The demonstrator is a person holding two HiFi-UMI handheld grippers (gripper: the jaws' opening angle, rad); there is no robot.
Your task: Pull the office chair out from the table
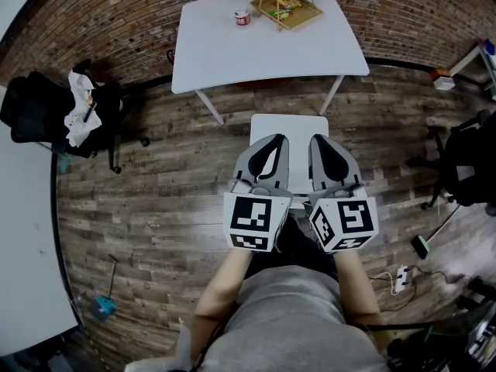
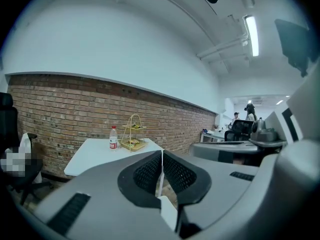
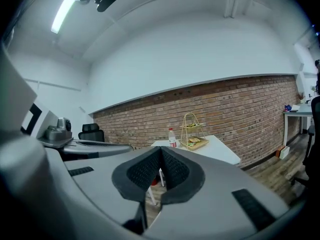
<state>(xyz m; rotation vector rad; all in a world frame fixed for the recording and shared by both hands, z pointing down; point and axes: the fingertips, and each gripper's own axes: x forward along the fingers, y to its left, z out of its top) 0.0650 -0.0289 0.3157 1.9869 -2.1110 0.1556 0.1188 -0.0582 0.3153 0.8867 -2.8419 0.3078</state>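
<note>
Left tongs [image 2: 161,154] are sitting squeezed shut, pads meeting at the tips. A white sliver is showing in the slit; whether it is pinched I cannot tell. Right tongs [image 3: 161,150] are shut too, nothing between the pads. Both are hovering over the white chair [image 1: 288,126], which is standing just clear of the table [image 1: 225,53], floor showing between.

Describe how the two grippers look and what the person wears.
Both the left gripper and right gripper are grey, with tapered jaws lined by black textured pads; each carries a white cube with black square markers. The person wears a grey shirt.
</note>
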